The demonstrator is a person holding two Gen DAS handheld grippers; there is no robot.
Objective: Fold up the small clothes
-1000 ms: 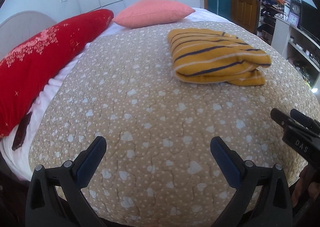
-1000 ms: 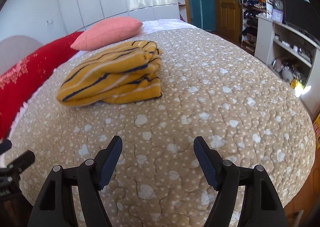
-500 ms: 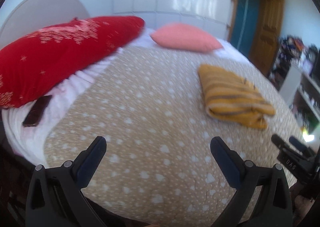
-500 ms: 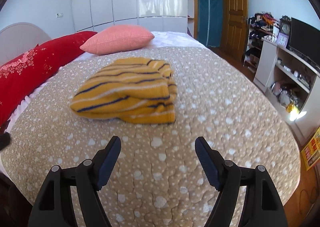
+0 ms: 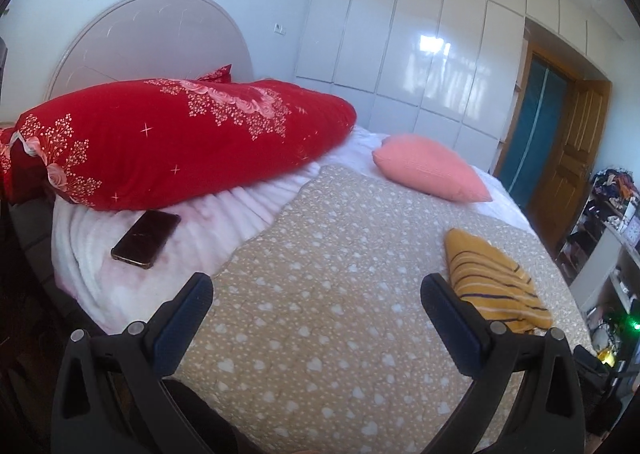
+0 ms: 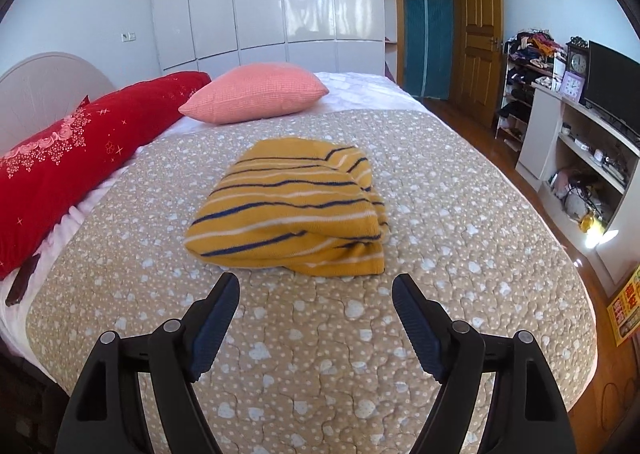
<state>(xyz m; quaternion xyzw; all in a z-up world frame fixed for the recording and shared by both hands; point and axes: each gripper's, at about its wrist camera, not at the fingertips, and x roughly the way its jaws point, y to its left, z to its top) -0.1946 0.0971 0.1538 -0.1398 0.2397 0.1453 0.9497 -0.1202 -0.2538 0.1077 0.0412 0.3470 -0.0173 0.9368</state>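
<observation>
A folded yellow garment with dark blue and white stripes (image 6: 296, 210) lies in the middle of the beige heart-patterned bedspread (image 6: 440, 214). My right gripper (image 6: 316, 286) hovers just short of its near edge, jaws opening, nothing between them. In the left wrist view the same garment (image 5: 492, 282) lies at the right, partly behind the right finger. My left gripper (image 5: 316, 290) is open and empty above the bedspread (image 5: 340, 254), turned toward the head of the bed.
A long red flowered pillow (image 5: 172, 142) and a pink cushion (image 5: 432, 170) lie near the headboard (image 5: 148, 38). A dark phone (image 5: 146, 232) rests on the white sheet. White wardrobe doors, a wooden door (image 6: 480, 38) and shelves with a TV (image 6: 612, 82) line the walls.
Both grippers rose and drew back from the bed. The left one swung left and rolled, bringing the headboard, red pillow and phone into view; the garment slid to its right edge.
</observation>
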